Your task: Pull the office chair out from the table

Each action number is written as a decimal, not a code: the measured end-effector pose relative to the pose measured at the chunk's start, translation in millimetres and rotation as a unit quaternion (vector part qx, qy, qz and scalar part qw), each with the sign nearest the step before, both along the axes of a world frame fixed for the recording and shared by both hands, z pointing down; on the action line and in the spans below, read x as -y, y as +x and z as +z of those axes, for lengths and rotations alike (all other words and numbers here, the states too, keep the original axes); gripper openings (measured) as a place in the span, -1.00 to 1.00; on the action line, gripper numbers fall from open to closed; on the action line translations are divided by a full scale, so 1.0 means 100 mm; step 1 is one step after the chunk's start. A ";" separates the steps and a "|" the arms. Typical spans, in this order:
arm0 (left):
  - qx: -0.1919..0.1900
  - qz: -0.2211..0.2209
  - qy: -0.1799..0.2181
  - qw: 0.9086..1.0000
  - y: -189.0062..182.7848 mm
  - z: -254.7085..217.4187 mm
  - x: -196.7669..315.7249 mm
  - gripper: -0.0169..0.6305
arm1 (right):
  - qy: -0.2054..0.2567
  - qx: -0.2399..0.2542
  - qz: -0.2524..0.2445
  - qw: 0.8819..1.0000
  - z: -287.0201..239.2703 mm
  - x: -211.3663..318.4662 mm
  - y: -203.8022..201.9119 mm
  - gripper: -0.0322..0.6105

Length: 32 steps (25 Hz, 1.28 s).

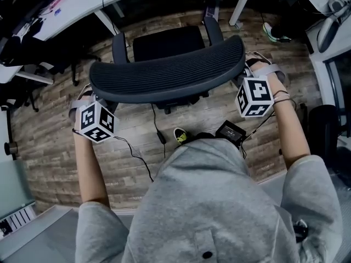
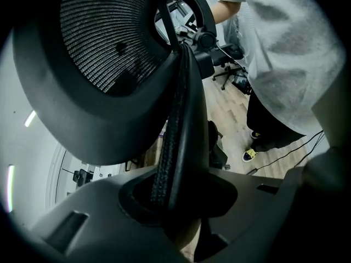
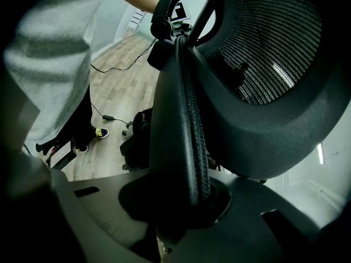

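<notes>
Left gripper [image 2: 178, 193]: clenched on the left rim of the backrest [image 1: 167, 73], on the side turned away from the white desk [image 1: 82, 4].
Office chair [image 1: 167, 43]: seat close to the desk edge, backrest facing the person.
Long axis: the backrest runs side to side, roughly along the desk edge, with one gripper at each end, so neither hand is nearer.
Right gripper [image 3: 186, 201]: clamped on the right rim, with the mesh edge running down between its jaws.
Pull line: straight back from the desk, I'd say, both hands together.
Floor [image 1: 49, 141]: wood planks. Cables [image 1: 137, 158] and a power brick [image 1: 230, 130] lie behind the chair, away from the desk, and could snag the castors.
</notes>
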<state>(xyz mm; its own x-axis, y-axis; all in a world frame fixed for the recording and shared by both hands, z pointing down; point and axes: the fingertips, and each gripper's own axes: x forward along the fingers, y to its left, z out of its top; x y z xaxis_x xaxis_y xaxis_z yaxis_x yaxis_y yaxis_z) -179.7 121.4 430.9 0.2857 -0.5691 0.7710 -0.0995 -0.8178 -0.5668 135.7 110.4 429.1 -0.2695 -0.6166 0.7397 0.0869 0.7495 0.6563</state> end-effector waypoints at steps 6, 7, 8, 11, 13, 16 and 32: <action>0.001 -0.004 -0.002 1.000 0.04 -0.01 -0.17 -0.55 | 0.003 0.001 -0.006 1.000 -0.02 -0.16 0.04 -0.64; 0.002 -0.006 -0.003 1.000 0.05 -0.01 -0.20 -0.55 | 0.003 0.001 -0.008 1.000 -0.02 -0.17 0.05 -0.64; 0.002 -0.007 -0.004 1.000 0.05 -0.01 -0.23 -0.55 | 0.002 0.002 -0.010 1.000 -0.02 -0.19 0.05 -0.64; 0.003 -0.013 -0.003 1.000 0.06 -0.01 -0.32 -0.55 | 0.003 0.004 -0.015 1.000 -0.02 -0.27 0.06 -0.64; 0.003 -0.016 -0.003 1.000 0.07 -0.01 -0.39 -0.55 | 0.005 0.003 -0.017 1.000 -0.02 -0.32 0.07 -0.64; 0.002 -0.021 -0.002 1.000 0.08 0.00 -0.52 -0.55 | 0.005 0.003 -0.020 1.000 -0.02 -0.42 0.07 -0.64; -0.002 -0.036 0.017 0.999 0.11 0.00 -1.19 -0.55 | 0.009 0.004 -0.035 0.999 -0.02 -1.00 0.09 -0.63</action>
